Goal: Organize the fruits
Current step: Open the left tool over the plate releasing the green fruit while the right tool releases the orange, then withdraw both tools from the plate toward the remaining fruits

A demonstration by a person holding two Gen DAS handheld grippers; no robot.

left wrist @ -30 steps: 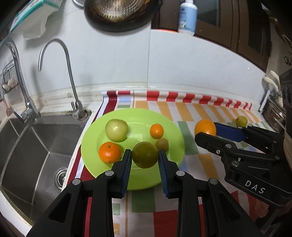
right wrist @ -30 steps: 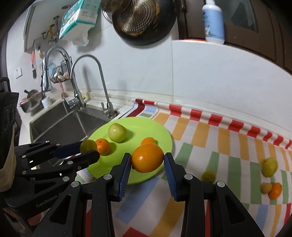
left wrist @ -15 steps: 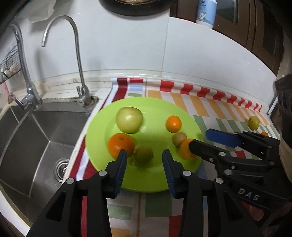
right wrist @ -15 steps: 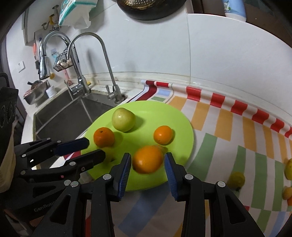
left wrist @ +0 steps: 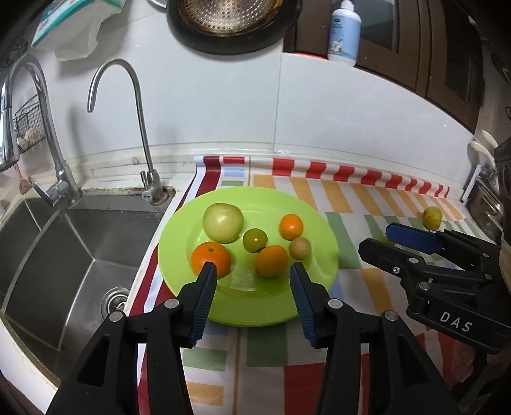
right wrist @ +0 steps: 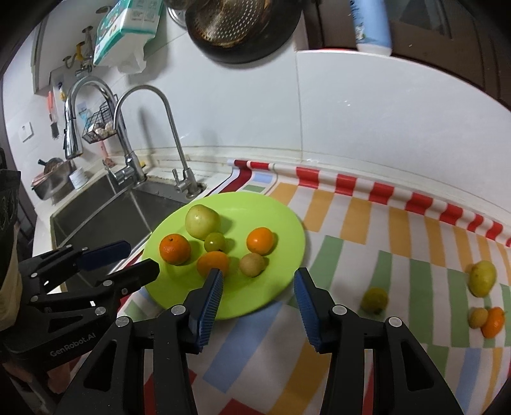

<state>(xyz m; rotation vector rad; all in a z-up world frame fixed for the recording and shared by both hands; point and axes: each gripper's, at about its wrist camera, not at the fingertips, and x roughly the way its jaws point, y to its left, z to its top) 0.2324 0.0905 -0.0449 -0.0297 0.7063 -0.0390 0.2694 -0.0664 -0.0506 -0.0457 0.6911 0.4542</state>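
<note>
Count, as seen from both wrist views:

- Plates: 1, lime green plate [left wrist: 306,300].
- Fruit on plate: 6 total.
  - Pale green large fruit [left wrist: 223,221]: 1.
  - Small dark green fruit [left wrist: 254,240]: 1.
  - Orange-coloured citrus: 3, i.e. the left orange [left wrist: 209,257], the middle orange [left wrist: 271,260] and the small rear orange [left wrist: 291,226].
  - Small tan-brown fruit [left wrist: 300,247]: 1.
- Fruit off plate, on striped mat [right wrist: 351,230]: 4 in right wrist view.
  - Yellow-green: 2, the larger yellow fruit [right wrist: 482,277] and the small lime-like fruit [right wrist: 374,299].
  - Small yellow fruit [right wrist: 477,318]: 1.
  - Small orange fruit on mat [right wrist: 493,321]: 1, touching the small yellow one.
- Fruit overall: 10.
- Mats: 1.
- Taps at sink [left wrist: 64,255]: 2.
- Sinks: 1.
- White bottles on ledge: 1, the bottle [left wrist: 344,30].
</note>
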